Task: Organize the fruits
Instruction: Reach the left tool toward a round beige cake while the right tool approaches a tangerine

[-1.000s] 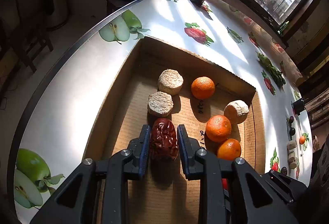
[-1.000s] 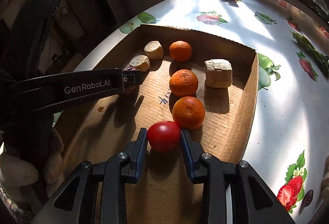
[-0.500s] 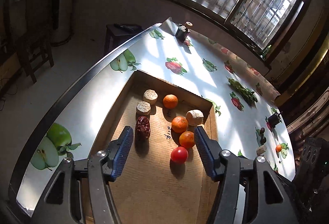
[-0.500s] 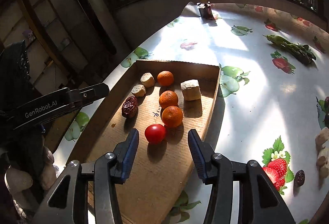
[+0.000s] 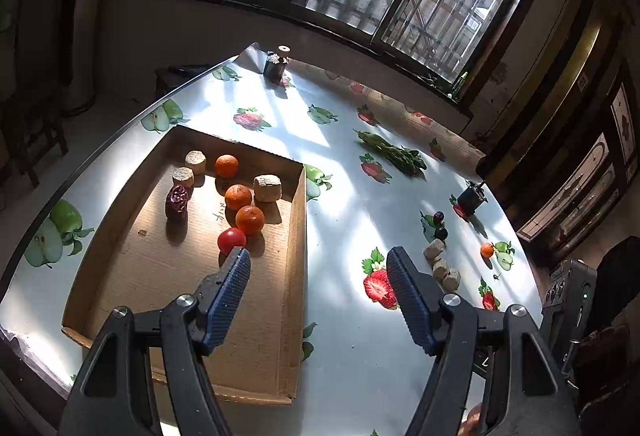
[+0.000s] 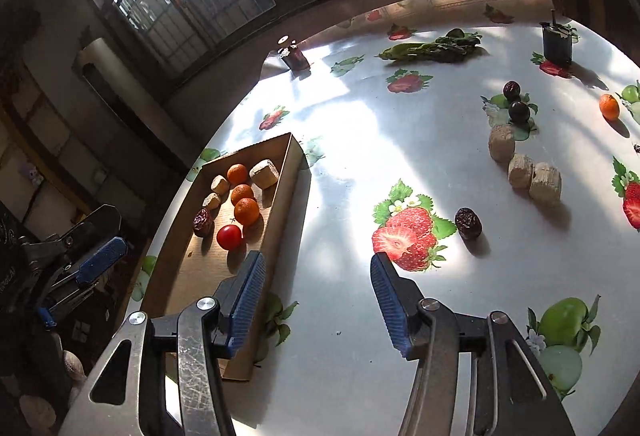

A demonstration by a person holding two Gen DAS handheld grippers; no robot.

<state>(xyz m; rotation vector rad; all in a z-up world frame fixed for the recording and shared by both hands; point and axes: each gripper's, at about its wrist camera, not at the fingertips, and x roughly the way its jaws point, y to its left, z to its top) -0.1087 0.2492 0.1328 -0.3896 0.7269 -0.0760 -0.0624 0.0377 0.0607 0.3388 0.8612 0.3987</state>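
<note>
A cardboard tray on the table holds three oranges, a red tomato, a dark date and three tan round cakes. My left gripper is open and empty, raised above the tray's right wall. My right gripper is open and empty above the bare table, right of the tray. Loose on the table to the right lie a date, three tan cakes, two dark plums and a small orange.
The tablecloth has printed fruit pictures, such as a strawberry. A bunch of green leaves and two small dark pots stand farther back. The left gripper shows at the left of the right wrist view.
Both grippers let go, the left of the date and the right of the tomato, opened wide, rose and swung right, away from the tray. Date and tomato now rest in the tray.
</note>
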